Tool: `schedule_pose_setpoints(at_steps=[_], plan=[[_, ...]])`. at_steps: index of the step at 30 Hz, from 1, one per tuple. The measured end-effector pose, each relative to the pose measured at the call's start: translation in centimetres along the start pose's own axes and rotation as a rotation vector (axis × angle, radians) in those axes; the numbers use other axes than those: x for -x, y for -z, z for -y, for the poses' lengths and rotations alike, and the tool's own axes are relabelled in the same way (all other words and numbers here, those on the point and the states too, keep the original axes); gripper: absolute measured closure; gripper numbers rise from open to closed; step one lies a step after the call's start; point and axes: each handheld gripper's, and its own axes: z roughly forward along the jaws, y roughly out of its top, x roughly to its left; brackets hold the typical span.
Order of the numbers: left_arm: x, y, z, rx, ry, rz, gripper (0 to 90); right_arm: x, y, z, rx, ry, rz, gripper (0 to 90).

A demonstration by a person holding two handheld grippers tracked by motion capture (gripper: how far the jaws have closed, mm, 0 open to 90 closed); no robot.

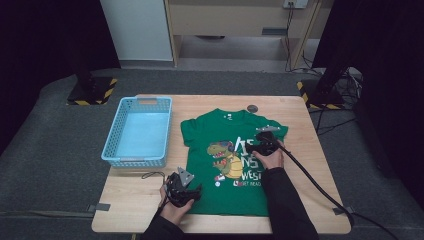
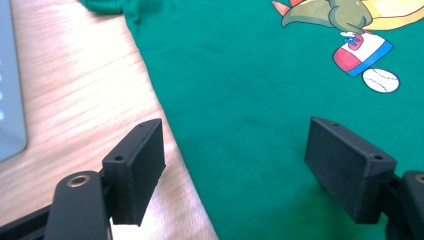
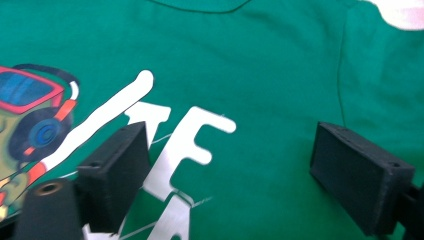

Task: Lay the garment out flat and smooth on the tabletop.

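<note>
A green T-shirt [image 1: 220, 150] with a dinosaur print and white letters lies flat on the wooden table [image 1: 140, 195]. My left gripper [image 1: 189, 186] hovers at the shirt's lower left hem, open, its jaws wide over green cloth [image 2: 240, 100] and the table edge of the shirt. My right gripper [image 1: 264, 136] is over the shirt's upper right chest, open too, with white letters [image 3: 185, 145] and green cloth between its jaws, nothing pinched.
A light blue plastic basket [image 1: 137, 131] stands on the table left of the shirt. A small dark round object [image 1: 252, 108] lies near the table's far edge. Cables trail from the right gripper off the table's right side [image 1: 320, 190].
</note>
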Motion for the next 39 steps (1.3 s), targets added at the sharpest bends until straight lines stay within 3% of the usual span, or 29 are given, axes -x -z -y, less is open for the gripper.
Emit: schedule_pose_setpoints(at_steps=[5,7,10,12,15,21,28,39], plan=[[-0.5,0.1,0.0,-0.018,0.026,0.026,22.4,0.0,-0.4,-0.2,0.017,-0.01,0.002,14.6],[-0.7,0.0,-0.3,-0.016,0.022,0.036,22.6,0.0,0.0,-0.3,0.001,-0.021,0.029,13.9],[-1.0,-0.2,-1.2,0.017,0.043,0.082,21.1,0.1,1.4,0.0,0.001,0.02,0.041,14.6],[-0.9,-0.4,-2.1,0.036,0.051,0.113,19.5,0.3,2.6,0.4,0.01,0.015,0.016,13.3],[-0.5,-1.3,-3.3,0.046,0.023,0.134,18.5,0.6,4.3,1.5,0.016,0.013,-0.01,11.0],[0.1,-3.9,-4.9,0.029,0.009,0.116,18.4,0.9,7.2,4.9,-0.009,0.028,-0.057,7.9],[0.2,-5.4,-4.6,-0.01,-0.002,0.114,15.5,0.4,9.1,8.6,-0.014,0.048,-0.093,6.9],[-1.0,-5.1,-4.2,-0.008,0.006,0.109,15.0,-0.3,9.1,9.0,-0.001,0.073,-0.08,5.9]])
